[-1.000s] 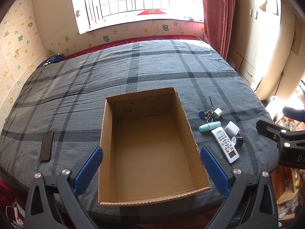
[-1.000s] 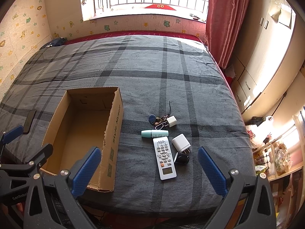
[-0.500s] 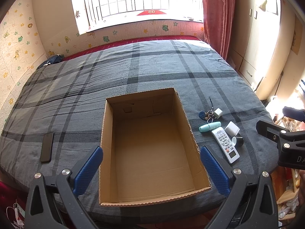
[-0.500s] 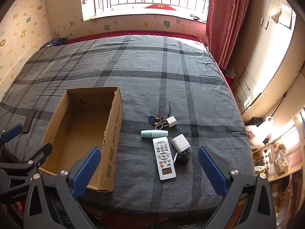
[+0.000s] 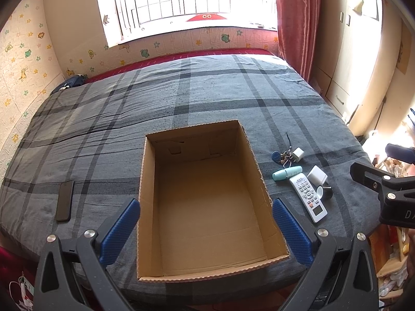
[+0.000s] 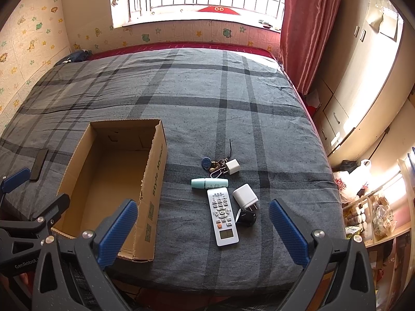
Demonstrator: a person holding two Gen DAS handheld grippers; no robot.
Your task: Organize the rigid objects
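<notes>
Nothing picked yet: both sets of jaws wide and empty, box empty.

Your right gripper (image 6: pixel 203 229) is the nearer one: the white remote (image 6: pixel 223 216) lies on the bed just ahead, between its jaws, long axis running roughly straight away from you, so the jaws already span its narrow width. Tube (image 6: pixel 209 183), two white chargers (image 6: pixel 245 195) (image 6: pixel 232 166), keys (image 6: pixel 216 165) and a small black item (image 6: pixel 247 217) crowd it closely. The cardboard box (image 5: pixel 255 165) sits to their left, directly ahead of your left gripper (image 5: pixel 206 232). A phone (image 5: pixel 64 200) lies left of the box.
</notes>
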